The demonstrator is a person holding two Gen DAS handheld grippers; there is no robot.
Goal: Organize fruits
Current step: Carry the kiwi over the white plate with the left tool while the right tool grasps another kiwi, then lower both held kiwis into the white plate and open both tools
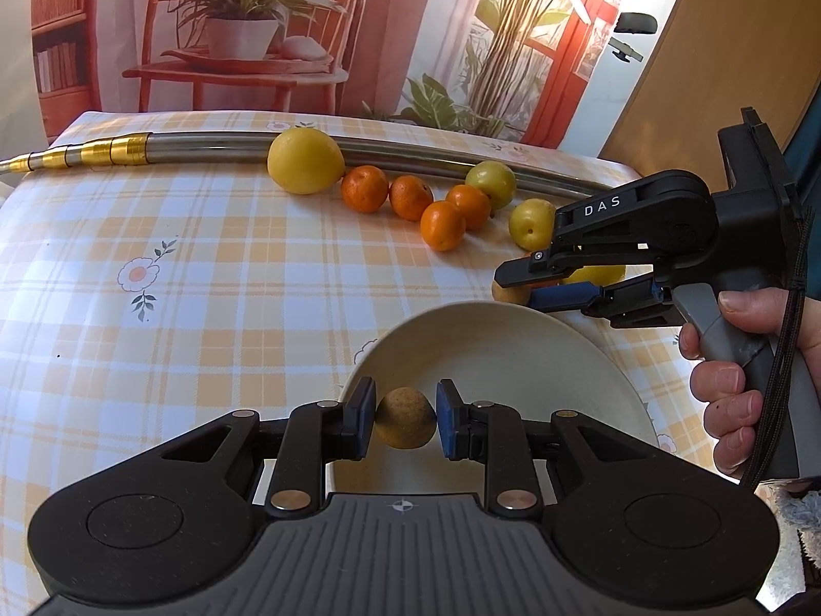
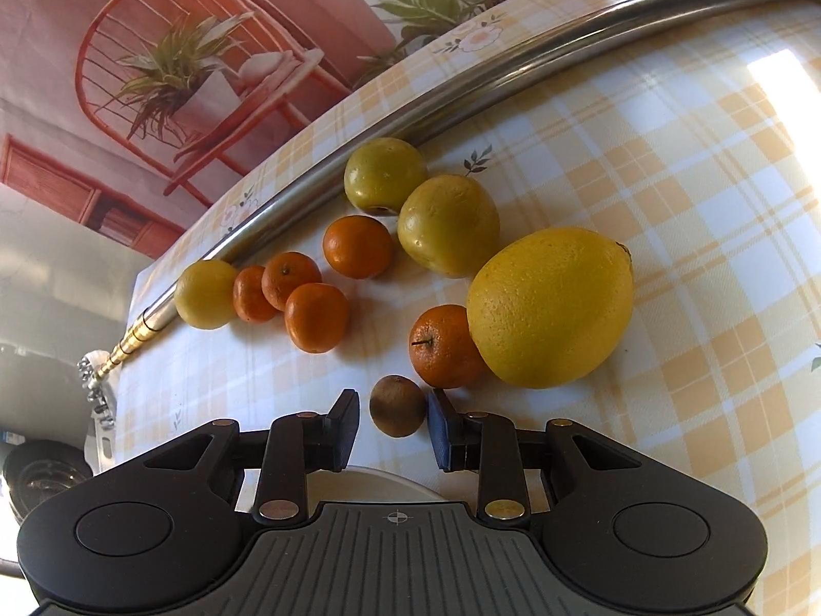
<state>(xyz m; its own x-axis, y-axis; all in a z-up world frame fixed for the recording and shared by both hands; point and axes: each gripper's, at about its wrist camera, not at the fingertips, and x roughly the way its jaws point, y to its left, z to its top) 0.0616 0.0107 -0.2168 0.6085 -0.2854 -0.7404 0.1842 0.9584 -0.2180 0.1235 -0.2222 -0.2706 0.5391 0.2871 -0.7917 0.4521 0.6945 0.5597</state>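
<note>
Two wrist views looked over a table under a yellow-and-white plaid cloth (image 1: 205,308) printed with small flowers, backed by a printed backdrop (image 1: 256,25) of an orange chair and potted plants. One long steel tube (image 1: 410,146) with a gold end lay along the far edge.

Counted in the right view: two lemons, the large one (image 2: 551,308) near and the smaller (image 2: 205,293) by the tube; five tangerines, one (image 2: 441,346) touching the large lemon; two greenish-yellow round fruits (image 2: 449,226); and one small brown fruit (image 2: 396,405).

One cream plate (image 1: 513,354) sat at the near edge. The left gripper (image 1: 405,421) pinched another brown fruit (image 1: 405,423) over it. The right gripper (image 2: 392,428), held by a hand (image 1: 739,385), was spread around the small brown fruit on the cloth, just beyond the plate, not gripping it.
</note>
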